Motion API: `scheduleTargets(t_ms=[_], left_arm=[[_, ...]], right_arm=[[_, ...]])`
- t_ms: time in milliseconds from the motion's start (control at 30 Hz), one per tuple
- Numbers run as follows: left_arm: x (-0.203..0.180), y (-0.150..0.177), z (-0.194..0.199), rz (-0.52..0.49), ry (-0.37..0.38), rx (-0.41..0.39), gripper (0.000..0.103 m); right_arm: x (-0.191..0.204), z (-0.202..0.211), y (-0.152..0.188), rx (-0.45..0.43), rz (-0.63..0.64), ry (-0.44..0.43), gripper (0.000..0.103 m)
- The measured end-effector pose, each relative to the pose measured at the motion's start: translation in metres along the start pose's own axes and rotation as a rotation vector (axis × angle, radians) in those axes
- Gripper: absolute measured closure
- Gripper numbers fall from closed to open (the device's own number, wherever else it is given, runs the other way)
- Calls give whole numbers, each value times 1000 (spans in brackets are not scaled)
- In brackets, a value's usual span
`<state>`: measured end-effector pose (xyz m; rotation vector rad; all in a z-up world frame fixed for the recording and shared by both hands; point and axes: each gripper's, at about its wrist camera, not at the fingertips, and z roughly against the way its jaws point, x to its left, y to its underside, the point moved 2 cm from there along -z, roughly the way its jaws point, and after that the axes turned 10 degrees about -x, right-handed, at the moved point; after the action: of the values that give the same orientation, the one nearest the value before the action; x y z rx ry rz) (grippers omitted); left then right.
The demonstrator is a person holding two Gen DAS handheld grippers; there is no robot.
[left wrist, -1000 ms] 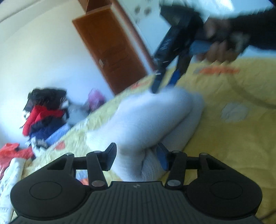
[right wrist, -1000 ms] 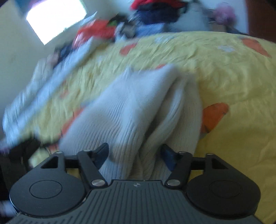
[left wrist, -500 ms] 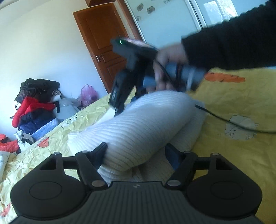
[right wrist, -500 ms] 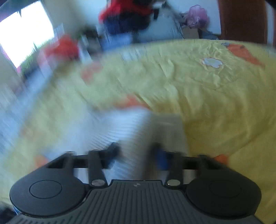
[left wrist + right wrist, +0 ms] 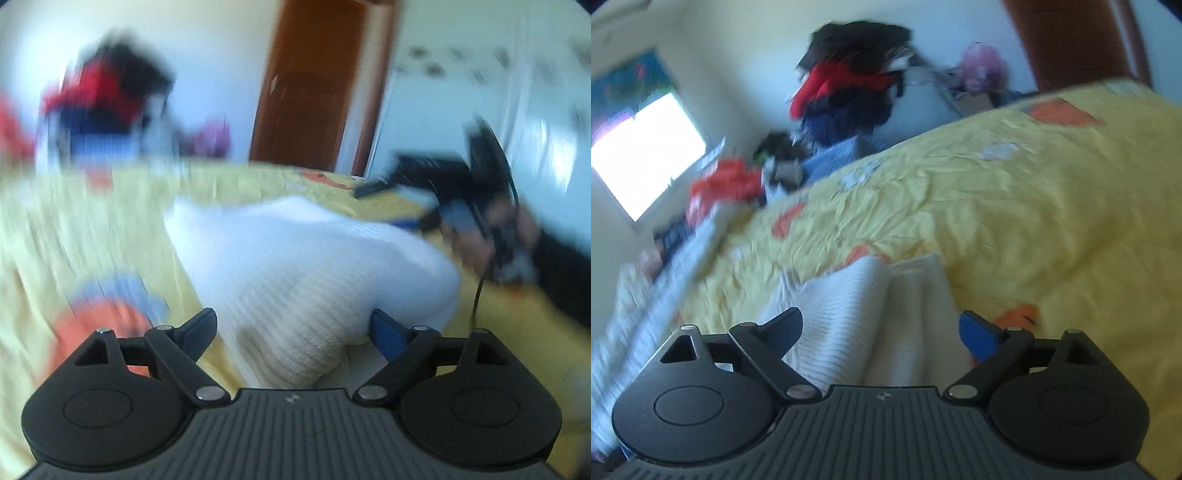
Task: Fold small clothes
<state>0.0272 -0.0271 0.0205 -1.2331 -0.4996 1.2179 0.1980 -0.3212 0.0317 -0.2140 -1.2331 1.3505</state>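
Observation:
A white ribbed knit garment (image 5: 310, 266) lies folded in a thick bundle on the yellow bedsheet (image 5: 92, 236). My left gripper (image 5: 293, 330) is open, its fingers either side of the bundle's near end. In the right wrist view the same garment (image 5: 871, 317) lies in front of my right gripper (image 5: 881, 330), which is open with the cloth between its spread fingers. The right gripper also shows blurred in the left wrist view (image 5: 443, 192), held in a hand just beyond the garment.
A pile of red, black and blue clothes (image 5: 849, 92) is heaped against the wall past the bed's far edge. A brown door (image 5: 310, 85) stands behind the bed. A bright window (image 5: 642, 155) is at the left. A cable (image 5: 480, 291) hangs from the right gripper.
Both grippers have opened wider and pulled back from the garment. The right gripper has swung from over the bundle to its right side. Both views are blurred by motion.

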Motion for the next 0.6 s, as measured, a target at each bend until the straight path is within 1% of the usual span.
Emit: scheduleTargets(t_ms=[33, 67, 100, 133, 200, 300, 367, 400, 467, 533, 567, 600], left_arm=[[9, -2, -4, 79, 24, 19, 13], [15, -3, -8, 154, 51, 33, 13], [19, -4, -10, 204, 65, 39, 13], [21, -6, -10, 256, 76, 37, 13], [30, -10, -11, 346, 101, 37, 13], [57, -11, -9, 534, 169, 32, 13], [77, -12, -8, 658, 215, 1, 13], [83, -12, -8, 699, 217, -13, 13], [94, -14, -18, 730, 177, -10, 13], [102, -9, -34, 757, 137, 30, 13], [104, -9, -45, 779, 129, 53, 13], [105, -5, -54, 794, 123, 79, 13]], right_arm=[[-11, 1, 1, 24, -53, -1, 14], [-23, 1, 3, 61, -108, -1, 23], [-30, 0, 6, 90, -137, 1, 26], [-36, 0, 10, 115, -153, -2, 29], [-41, -1, 18, 161, -176, -32, 29], [-42, -6, 29, 204, -216, -67, 26], [-43, -12, 33, 219, -237, -74, 19], [-41, -13, 34, 219, -242, -86, 17], [-38, -16, 36, 236, -264, -121, 16], [-38, -21, 36, 260, -312, -161, 13], [-38, -23, 37, 258, -333, -176, 8], [-40, -24, 36, 256, -349, -187, 6]])
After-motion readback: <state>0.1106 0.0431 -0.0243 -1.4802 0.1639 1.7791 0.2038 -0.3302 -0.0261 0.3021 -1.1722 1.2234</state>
